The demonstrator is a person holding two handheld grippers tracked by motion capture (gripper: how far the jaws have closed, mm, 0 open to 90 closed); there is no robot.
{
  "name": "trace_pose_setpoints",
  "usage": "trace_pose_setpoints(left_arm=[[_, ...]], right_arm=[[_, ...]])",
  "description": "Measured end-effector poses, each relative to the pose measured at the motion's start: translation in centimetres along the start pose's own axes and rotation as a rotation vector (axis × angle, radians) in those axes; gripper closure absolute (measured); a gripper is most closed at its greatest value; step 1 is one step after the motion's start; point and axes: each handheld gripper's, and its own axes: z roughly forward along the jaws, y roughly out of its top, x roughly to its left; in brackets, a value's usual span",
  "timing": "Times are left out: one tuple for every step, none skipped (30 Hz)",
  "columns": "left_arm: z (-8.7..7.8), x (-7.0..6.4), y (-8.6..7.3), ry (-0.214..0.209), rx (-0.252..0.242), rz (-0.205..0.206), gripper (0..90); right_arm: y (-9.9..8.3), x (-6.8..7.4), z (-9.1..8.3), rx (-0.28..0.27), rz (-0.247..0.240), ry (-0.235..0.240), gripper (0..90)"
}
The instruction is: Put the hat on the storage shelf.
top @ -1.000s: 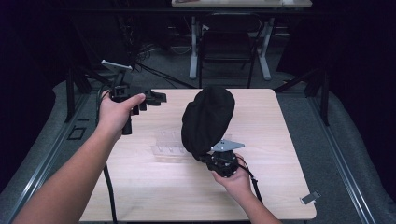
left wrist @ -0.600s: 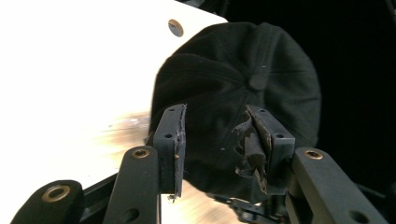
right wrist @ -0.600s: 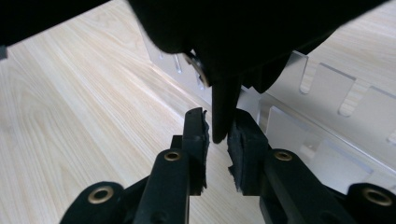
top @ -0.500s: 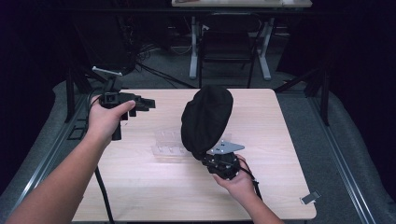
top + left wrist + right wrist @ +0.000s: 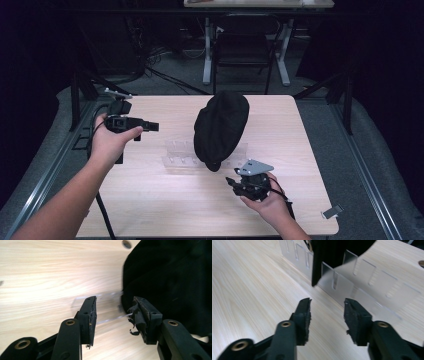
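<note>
Black cap point(image 5: 221, 127) resting on a clear acrylic rack point(image 5: 182, 152) near the middle of the tabletop point(image 5: 150, 200), its lower edge tucked into one of the rack's slots, as seen in the right gripper view point(image 5: 322, 262). Right gripper point(image 5: 234, 183) low at the near right, just short of the cap and rack, fingers point(image 5: 303, 320) apart and holding nothing. Left gripper point(image 5: 152, 127) raised over the left side of the tabletop, well apart from the cap, fingers point(image 5: 88, 317) likewise apart and empty, aimed toward the cap's dark cloth point(image 5: 170, 280) and the rack's edge point(image 5: 100, 298). Placement of the cap on the rack looks essentially done: seated and free of both grippers. Left to do, judging from this: perhaps a check that it sits steady.
</note>
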Motion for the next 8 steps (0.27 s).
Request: trace_pose_setpoints(left_arm=[[0.2,0.2,-0.5,0.019,0.002,0.015,54.5],[0.4,0.5,-0.9,0.037,0.009,0.034,54.1],[0.6,0.8,-1.4,0.063,0.01,0.054,54.1],[0.8,1.2,-1.9,0.079,0.017,0.069,53.7],[1.0,1.7,-2.4,0.091,0.015,0.074,53.3],[1.2,2.2,-2.9,0.094,0.027,0.075,53.4],[1.4,2.7,-3.5,0.093,0.026,0.065,53.5],[1.6,3.2,-4.0,0.085,0.027,0.057,53.4]], right_arm=[[-0.4,-0.2,-0.3,0.003,-0.007,-0.01,53.1],[-0.8,-0.4,-0.5,-0.002,-0.013,-0.018,51.1],[-1.1,-0.7,-0.8,-0.006,-0.016,-0.027,49.7],[-1.5,-1.0,-1.0,-0.013,-0.016,-0.042,48.1],[-1.9,-1.3,-1.3,-0.032,-0.016,-0.057,45.6],[-2.2,-1.7,-1.6,-0.047,-0.015,-0.08,44.4],[-2.5,-2.1,-2.0,-0.071,-0.019,-0.114,43.5],[-2.6,-2.7,-2.3,-0.101,-0.021,-0.141,41.8]])
